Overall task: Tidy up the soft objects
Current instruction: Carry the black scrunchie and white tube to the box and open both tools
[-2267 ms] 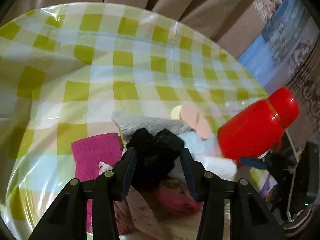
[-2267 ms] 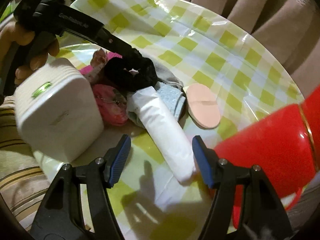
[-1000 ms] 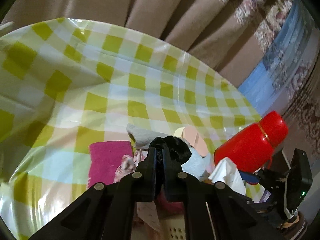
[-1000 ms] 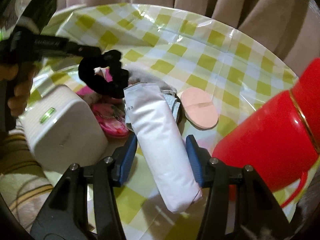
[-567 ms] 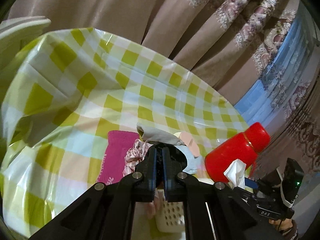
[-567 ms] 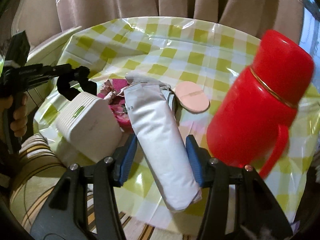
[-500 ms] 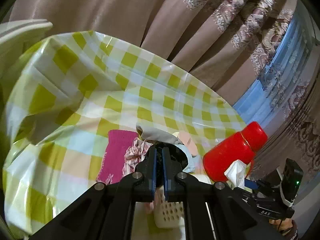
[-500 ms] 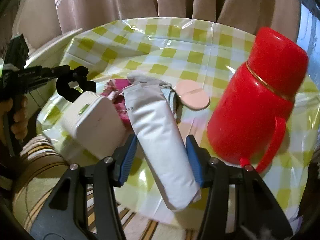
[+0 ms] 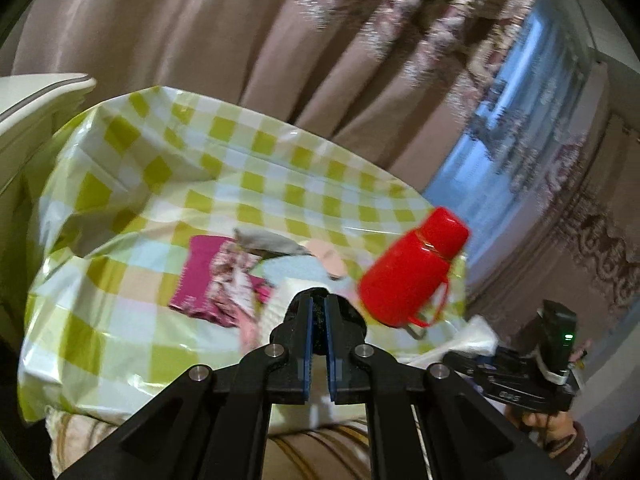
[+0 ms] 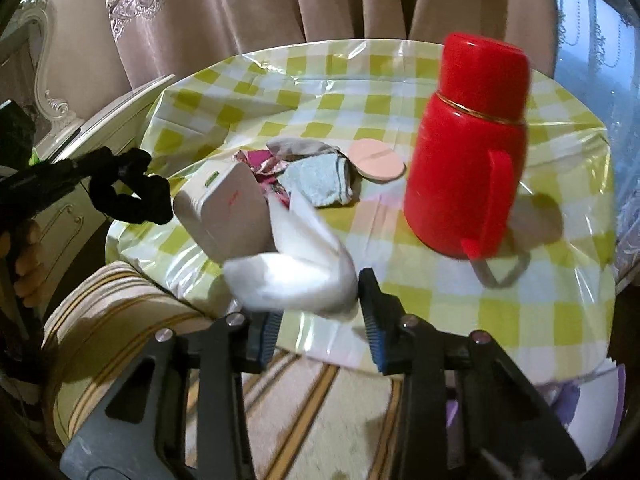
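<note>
— Both grippers have pulled back from the desk (image 10: 520, 304) since the earlier frames; the pile that filled the views then now sits well ahead of them.

— What is the left gripper (image 9: 319, 320) carrying?

— A black scrunchie (image 10: 132, 196). Its jaws are pressed nearly together on the dark loop. From the right wrist view the scrunchie hangs off the gripper tip, out past the desk's left edge, near the white box (image 10: 224, 216) but not touching it.

— And the right gripper (image 10: 320, 316)?

— Its jaws stand apart with a white tissue pack (image 10: 296, 264) between them. The pack is blurred and crumpled, lying crosswise just ahead of the blue pads. I cannot tell whether the pads truly clamp it or it only rests there. From the left wrist view a white scrap (image 9: 476, 336) shows at that gripper's tip.

— What stays on the desk?

— On the green-and-white checked cloth (image 9: 248, 184) lies a heap of soft things: a magenta cloth (image 9: 192, 280), a floral fabric (image 9: 232, 276) on top of it, a grey sock (image 10: 300, 148), a pale blue cloth (image 10: 324, 180) and a round peach puff (image 10: 378, 162) just beside that. The white box stands tilted at the near left edge, touching the heap. A red thermos (image 10: 468, 140) stands upright to the right, apart from the pile.

— Anything around?

— Beige curtains (image 9: 240, 40) behind, a striped cushion (image 10: 120, 312) below the desk edge.
</note>
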